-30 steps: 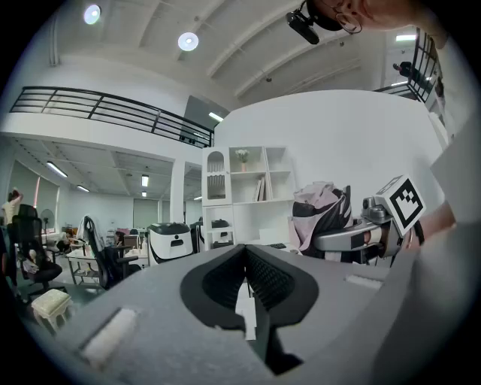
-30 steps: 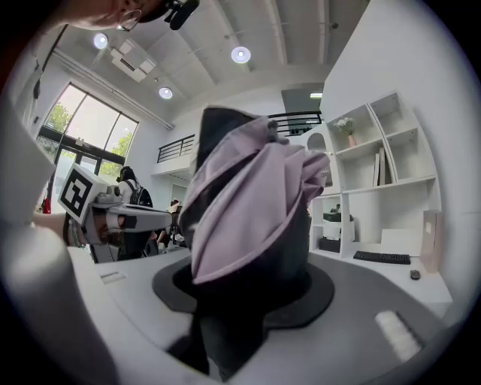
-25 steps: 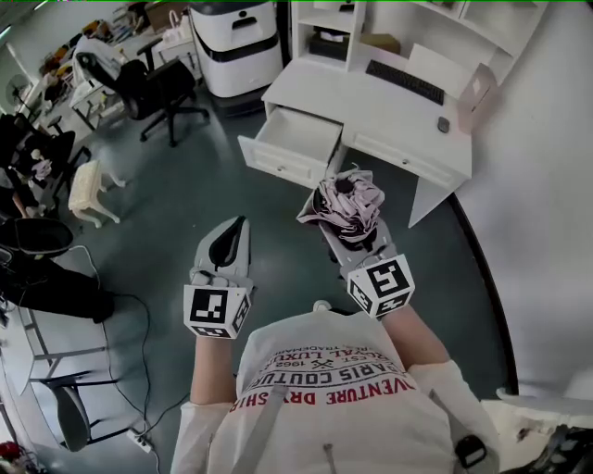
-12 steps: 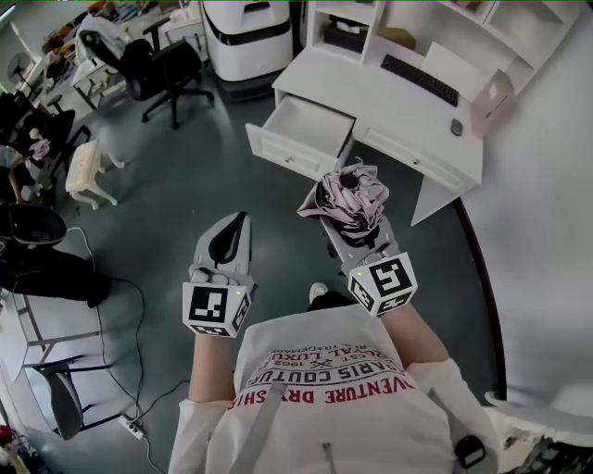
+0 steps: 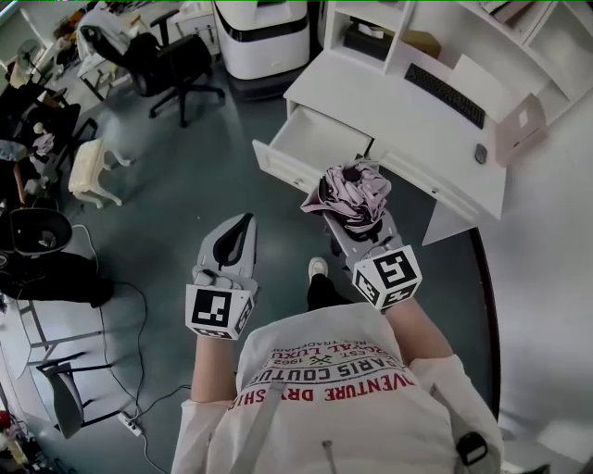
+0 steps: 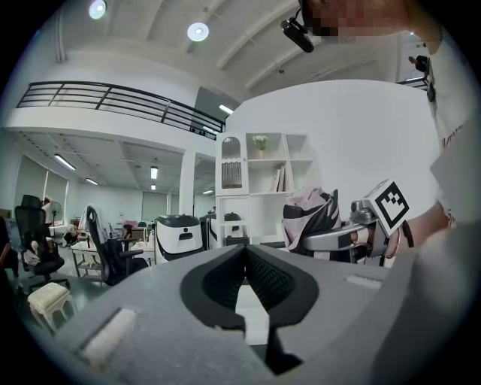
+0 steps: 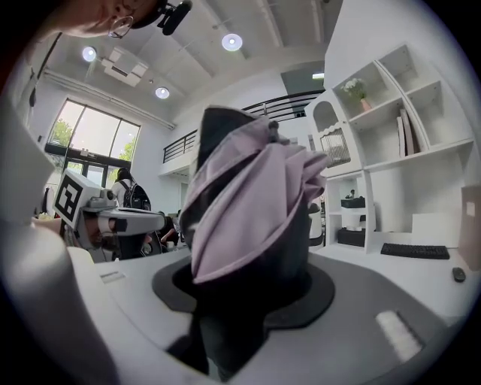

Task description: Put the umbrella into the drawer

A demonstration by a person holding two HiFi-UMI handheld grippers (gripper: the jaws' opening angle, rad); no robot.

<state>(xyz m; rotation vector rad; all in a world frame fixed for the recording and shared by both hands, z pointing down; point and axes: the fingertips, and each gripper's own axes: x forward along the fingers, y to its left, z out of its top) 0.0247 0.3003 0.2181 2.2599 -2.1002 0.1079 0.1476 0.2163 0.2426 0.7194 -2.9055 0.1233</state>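
Note:
My right gripper is shut on a folded pink and black umbrella, which stands up between its jaws. It hangs in the air just short of the open white drawer of the desk. The drawer looks empty inside. My left gripper is shut with nothing in it, lower left of the umbrella and level with it. In the left gripper view the gripper has its pads touching, and the umbrella shows to the right.
A keyboard and mouse lie on the desk, with shelves behind. A white machine stands left of the desk. Black office chairs and a small white stool are at the left. My foot is on the floor.
Both grippers and I have moved toward the desk; the drawer now lies closer in front of the umbrella. The grips are unchanged.

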